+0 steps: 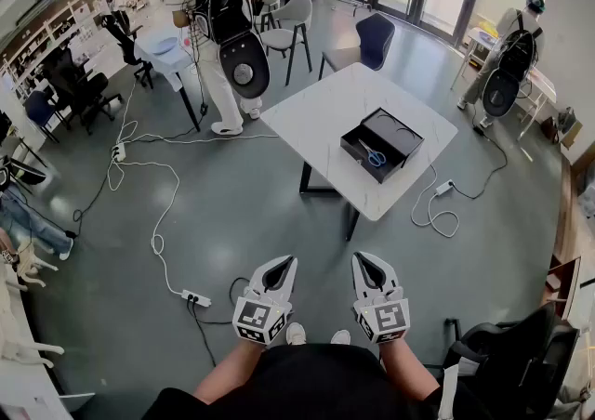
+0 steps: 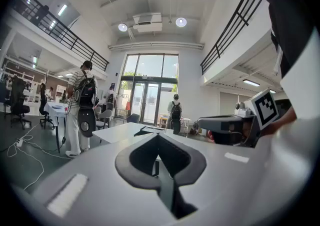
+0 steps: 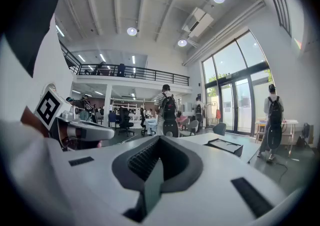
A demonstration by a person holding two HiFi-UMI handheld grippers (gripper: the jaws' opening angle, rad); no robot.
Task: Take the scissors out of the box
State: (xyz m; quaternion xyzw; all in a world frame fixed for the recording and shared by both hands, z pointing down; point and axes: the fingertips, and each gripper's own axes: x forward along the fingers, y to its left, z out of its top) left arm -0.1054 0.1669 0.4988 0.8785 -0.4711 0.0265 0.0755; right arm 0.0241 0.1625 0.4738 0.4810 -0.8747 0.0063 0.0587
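A black open box [image 1: 383, 142] sits on the white table [image 1: 325, 111] several steps ahead of me, and blue-handled scissors [image 1: 374, 154] lie inside it. My left gripper [image 1: 279, 261] and right gripper [image 1: 364, 258] are held side by side low in the head view, well short of the table, both shut and empty. The left gripper [image 2: 158, 135] points level toward the table, with the box [image 2: 144, 131] just past its tip. To the right of the right gripper [image 3: 159, 138], the box [image 3: 226, 146] shows as a low dark shape.
A person with a black backpack [image 1: 221, 11] stands left of the table by chairs [image 1: 291, 23]. Another person [image 1: 507, 63] stands at the far right. A power strip [image 1: 196, 297] and white cables [image 1: 158, 223] lie on the floor. A dark office chair [image 1: 521, 358] is at my right.
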